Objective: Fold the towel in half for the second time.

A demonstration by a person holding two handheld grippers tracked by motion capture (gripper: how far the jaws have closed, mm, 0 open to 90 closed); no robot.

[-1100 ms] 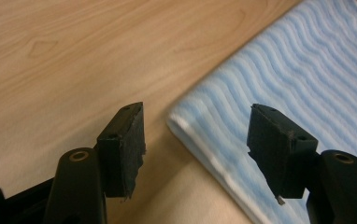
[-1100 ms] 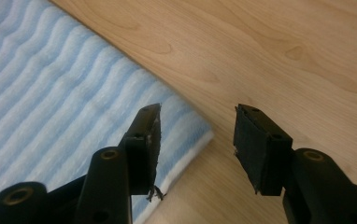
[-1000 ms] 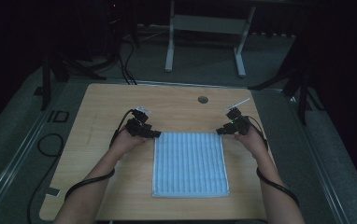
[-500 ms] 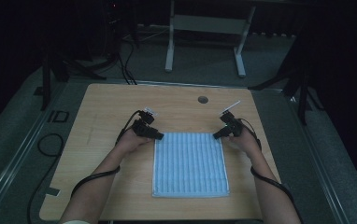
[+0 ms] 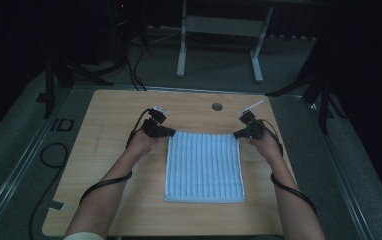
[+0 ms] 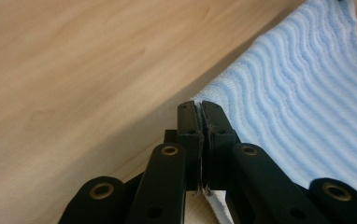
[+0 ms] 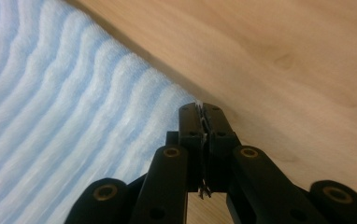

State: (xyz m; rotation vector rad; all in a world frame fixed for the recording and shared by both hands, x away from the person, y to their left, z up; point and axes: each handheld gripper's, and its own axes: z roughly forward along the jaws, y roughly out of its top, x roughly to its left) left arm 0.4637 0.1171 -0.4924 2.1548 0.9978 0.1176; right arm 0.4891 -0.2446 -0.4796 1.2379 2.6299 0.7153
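A pale blue ribbed terry towel (image 5: 204, 167), rectangular with a white hemmed border, lies just right of centre in the high view, its long sides running toward the bottom of the frame and its far edge sagging in a shallow curve between two pinched corners. The left black two-jaw gripper (image 5: 170, 132) has the upper left corner: in the left gripper view its jaws have just been closing and now stand pressed together with a thin white sliver of hem caught between the pads (image 6: 200, 122), the soft corded pile spreading away to the upper right of that frame. The right black two-jaw gripper (image 5: 237, 134) has the upper right corner, its jaws likewise just closed on the towel's edge (image 7: 203, 122), with the ridged cloth filling the left of that frame. Both lifted corners cast a dark shadow line on the light wooden table top (image 5: 114, 150), which is smooth, grained and round-cornered. Bare wood lies open on both sides of the towel, wider at the left, and a broad strip runs beyond the far edge up to a small round grey hole (image 5: 217, 106) near the upper middle. Black cables (image 5: 104, 182) trail along both forearms. Past the table is grey carpet and a white metal frame leg (image 5: 181, 47).
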